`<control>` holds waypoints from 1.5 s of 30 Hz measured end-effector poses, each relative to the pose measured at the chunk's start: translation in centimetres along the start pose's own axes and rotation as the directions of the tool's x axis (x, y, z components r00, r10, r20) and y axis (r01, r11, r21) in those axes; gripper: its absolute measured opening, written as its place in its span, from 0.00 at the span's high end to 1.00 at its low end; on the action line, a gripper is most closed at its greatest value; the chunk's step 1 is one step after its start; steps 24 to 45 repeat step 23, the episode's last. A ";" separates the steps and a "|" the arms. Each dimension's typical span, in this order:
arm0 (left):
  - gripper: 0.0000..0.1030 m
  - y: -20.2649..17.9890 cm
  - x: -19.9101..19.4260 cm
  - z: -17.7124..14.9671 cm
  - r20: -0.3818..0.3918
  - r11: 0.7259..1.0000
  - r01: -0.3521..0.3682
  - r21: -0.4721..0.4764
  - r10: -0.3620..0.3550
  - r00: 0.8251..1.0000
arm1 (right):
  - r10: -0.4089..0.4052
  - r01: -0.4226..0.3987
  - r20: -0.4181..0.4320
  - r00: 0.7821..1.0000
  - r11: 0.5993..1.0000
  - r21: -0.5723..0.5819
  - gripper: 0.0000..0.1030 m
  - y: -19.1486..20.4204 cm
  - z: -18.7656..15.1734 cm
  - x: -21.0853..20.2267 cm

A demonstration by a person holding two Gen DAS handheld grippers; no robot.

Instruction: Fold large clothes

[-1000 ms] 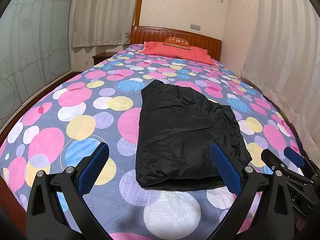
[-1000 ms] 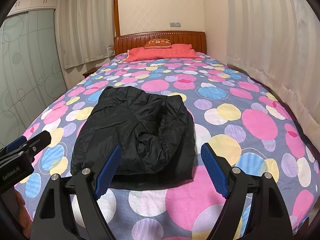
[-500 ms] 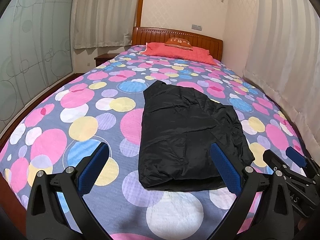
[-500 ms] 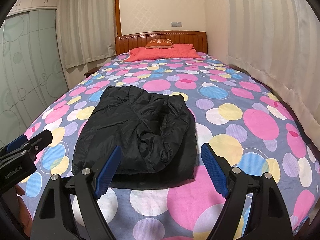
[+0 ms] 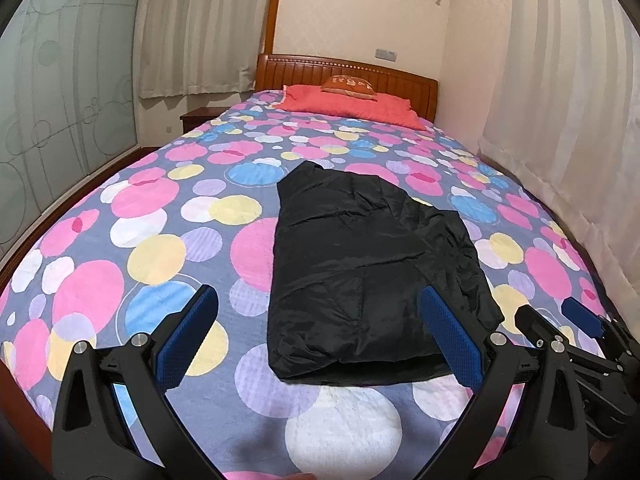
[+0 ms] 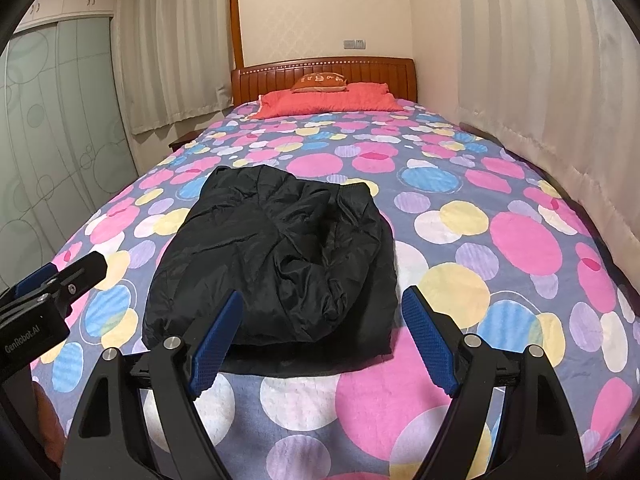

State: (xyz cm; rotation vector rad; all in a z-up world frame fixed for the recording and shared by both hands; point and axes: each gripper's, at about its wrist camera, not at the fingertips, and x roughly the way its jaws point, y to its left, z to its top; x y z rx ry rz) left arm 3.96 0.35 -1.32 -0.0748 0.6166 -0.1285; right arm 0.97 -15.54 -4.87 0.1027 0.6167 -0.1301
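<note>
A black padded jacket [image 5: 360,272] lies folded into a rough rectangle in the middle of the bed [image 5: 160,248]; in the right wrist view the same jacket [image 6: 276,256] shows rumpled folds on its right side. My left gripper [image 5: 318,294] hovers open over the jacket's near edge, its blue pads [image 5: 188,336] wide apart and holding nothing. To its right my right gripper [image 6: 322,296] is also open and empty above the jacket's near hem. Each gripper shows in the other's view: the right gripper [image 5: 560,332] at the lower right, the left gripper [image 6: 60,280] at the left.
The bedspread [image 6: 520,240] has pink, yellow and blue circles. A red pillow [image 5: 348,104] and a wooden headboard [image 5: 344,68] sit at the far end. Curtains [image 5: 560,120] hang along the right side. Frosted sliding doors [image 5: 60,100] and a nightstand [image 5: 200,116] stand on the left.
</note>
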 end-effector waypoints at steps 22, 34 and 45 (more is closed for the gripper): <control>0.02 1.4 4.3 -1.7 -0.101 0.999 -0.034 -0.040 0.030 0.994 | 0.009 -0.006 -0.059 0.998 0.999 0.048 0.22 -2.5 -0.3 2.8; 0.02 1.8 4.9 -1.8 -0.114 0.998 -0.040 -0.046 0.035 0.993 | 0.005 -0.001 -0.065 0.998 0.998 0.058 0.22 -2.9 -0.4 3.1; 0.02 1.8 4.9 -1.8 -0.114 0.998 -0.040 -0.046 0.035 0.993 | 0.005 -0.001 -0.065 0.998 0.998 0.058 0.22 -2.9 -0.4 3.1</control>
